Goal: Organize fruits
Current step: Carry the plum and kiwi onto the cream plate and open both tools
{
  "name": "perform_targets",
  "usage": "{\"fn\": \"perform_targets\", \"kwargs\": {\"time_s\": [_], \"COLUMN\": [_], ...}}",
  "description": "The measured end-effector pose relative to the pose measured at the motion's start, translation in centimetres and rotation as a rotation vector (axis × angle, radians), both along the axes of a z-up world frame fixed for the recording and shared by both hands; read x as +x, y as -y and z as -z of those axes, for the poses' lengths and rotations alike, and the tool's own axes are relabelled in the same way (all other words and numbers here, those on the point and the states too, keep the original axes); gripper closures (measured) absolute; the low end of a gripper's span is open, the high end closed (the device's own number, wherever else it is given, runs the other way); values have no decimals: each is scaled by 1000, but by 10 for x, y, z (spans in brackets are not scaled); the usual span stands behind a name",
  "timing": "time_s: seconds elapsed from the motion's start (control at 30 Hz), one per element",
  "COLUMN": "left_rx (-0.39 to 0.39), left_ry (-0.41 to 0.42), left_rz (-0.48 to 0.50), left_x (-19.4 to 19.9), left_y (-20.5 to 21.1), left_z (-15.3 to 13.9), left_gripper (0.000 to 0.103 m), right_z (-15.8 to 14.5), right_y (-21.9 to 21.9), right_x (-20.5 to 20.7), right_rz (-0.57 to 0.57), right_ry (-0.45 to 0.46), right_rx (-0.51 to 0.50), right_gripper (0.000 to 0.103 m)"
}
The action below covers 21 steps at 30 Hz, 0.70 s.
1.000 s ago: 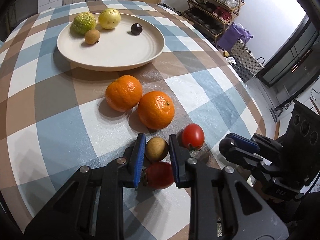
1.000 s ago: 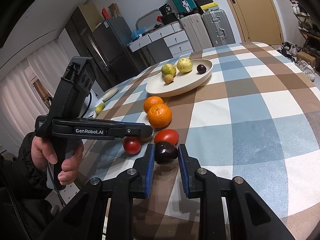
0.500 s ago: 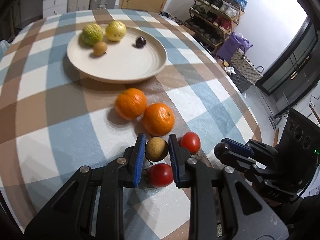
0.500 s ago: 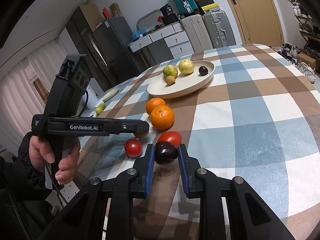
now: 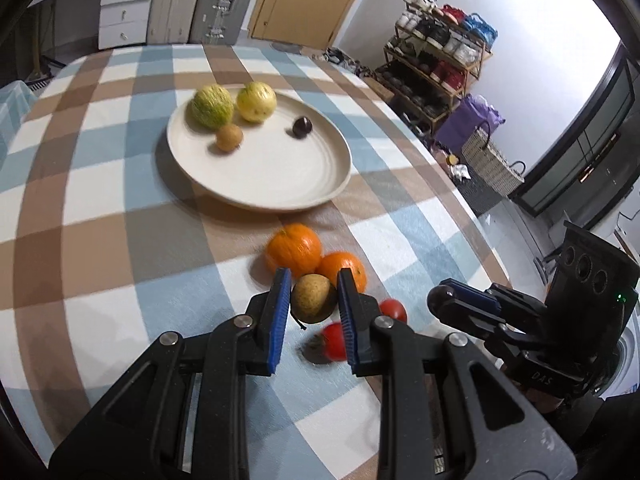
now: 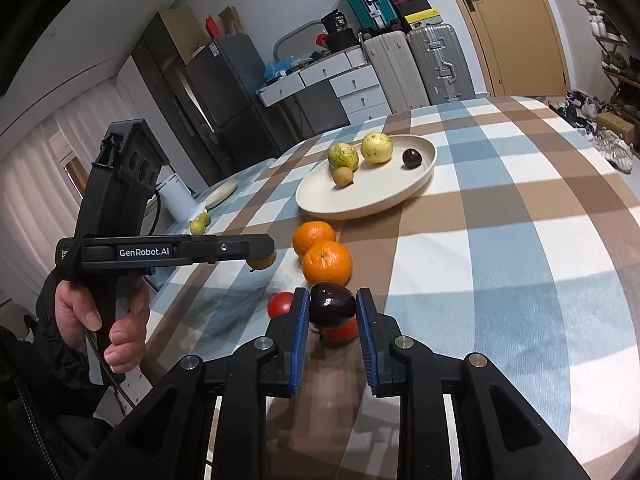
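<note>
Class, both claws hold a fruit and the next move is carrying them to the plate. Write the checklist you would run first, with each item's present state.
1. Left claw shut on the brown fruit: ok, gripped between both pads.
2. Right claw shut on the dark fruit: ok.
3. Brown fruit lifted off the tablecloth: ok, the right wrist view shows it hanging above the cloth.
4. Dark fruit lifted clear: cannot tell.
5. Free space on the plate: ok, its near half is bare.
6. Path past the two oranges and the tomatoes: cannot tell, they lie close below the claws.
</note>
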<state>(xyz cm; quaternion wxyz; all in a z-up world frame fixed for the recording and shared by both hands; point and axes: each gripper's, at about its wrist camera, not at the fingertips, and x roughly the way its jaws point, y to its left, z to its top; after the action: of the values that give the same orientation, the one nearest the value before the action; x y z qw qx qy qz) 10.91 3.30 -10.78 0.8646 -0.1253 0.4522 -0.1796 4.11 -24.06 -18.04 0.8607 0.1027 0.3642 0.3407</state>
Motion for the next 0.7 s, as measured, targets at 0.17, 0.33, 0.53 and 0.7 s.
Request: {"fn": "perform_targets", "kwargs": {"time_s": [0.17,0.33,0.53,0.7], "left_rx": [2,1,2,2], "left_ry": [37,53,75,70], "left_rz": [-22,-48,-80,-96], "left_x": [12,38,73,104], "left_y": [-12,-26,-42,-53], "left_z": [-12,-21,-31,-26], "left_gripper": [82,82,82,82], "right_z": [-9,-23,-34,-35], "right_y": [-10,-19,-40,-59], "right_x": [22,52,97,136], "right_rz": [-20,-30,-48,-58], "right_ry": [16,27,25,19], "right_rx": [-9,6,-2,-13], "right_gripper": [79,79,79,79]}}
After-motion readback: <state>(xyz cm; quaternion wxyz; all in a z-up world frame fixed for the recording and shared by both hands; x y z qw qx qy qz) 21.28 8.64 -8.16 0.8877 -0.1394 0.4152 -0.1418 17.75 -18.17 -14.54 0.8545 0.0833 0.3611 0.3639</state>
